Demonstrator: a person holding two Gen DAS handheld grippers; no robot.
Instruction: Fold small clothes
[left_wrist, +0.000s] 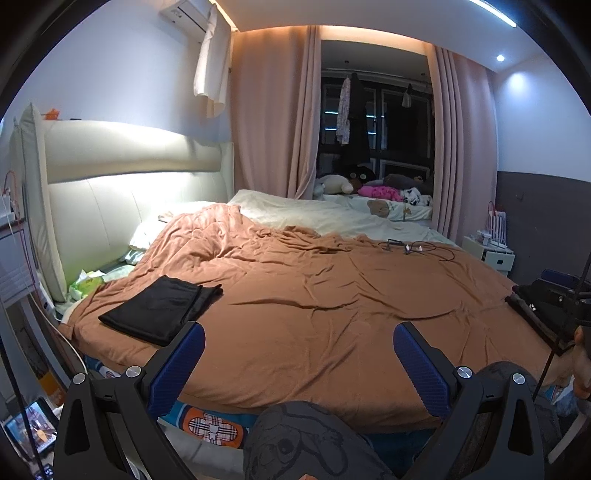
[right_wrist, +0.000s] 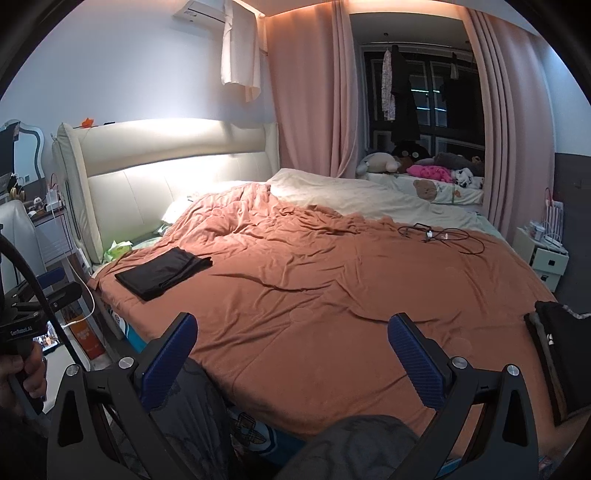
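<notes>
A: What filled the room?

B: A wide bed (left_wrist: 332, 295), covered by a rumpled orange-brown blanket (right_wrist: 332, 295), with a cream padded headboard (left_wrist: 122, 177) at the far left. Pink curtains (right_wrist: 314, 92) framed a dark window beyond it, and a heap of stuffed toys (left_wrist: 369, 186) lay along the far side.

A: And the clothes?

B: One black folded garment (left_wrist: 159, 308) lay flat on the blanket, near the left edge of the bed and not far from the headboard. In the right wrist view the same piece (right_wrist: 162, 273) sat at the left, well apart from both tools. A dark bundle (right_wrist: 561, 347) rested at the bed's right edge; I could not tell what it was.

A: How were the tools?

B: The left claw (left_wrist: 299, 363) was spread wide, its blue pads apart and holding nothing, raised over the near edge of the bed. The right claw (right_wrist: 291, 356) was likewise spread and empty. The person's knees in grey patterned trousers (left_wrist: 306, 439) showed below them.

A: Anything smaller?

B: A tangle of black cable (right_wrist: 439, 234) lay on the far right of the blanket, and a green tissue pack (left_wrist: 86, 282) sat beside the headboard.
</notes>
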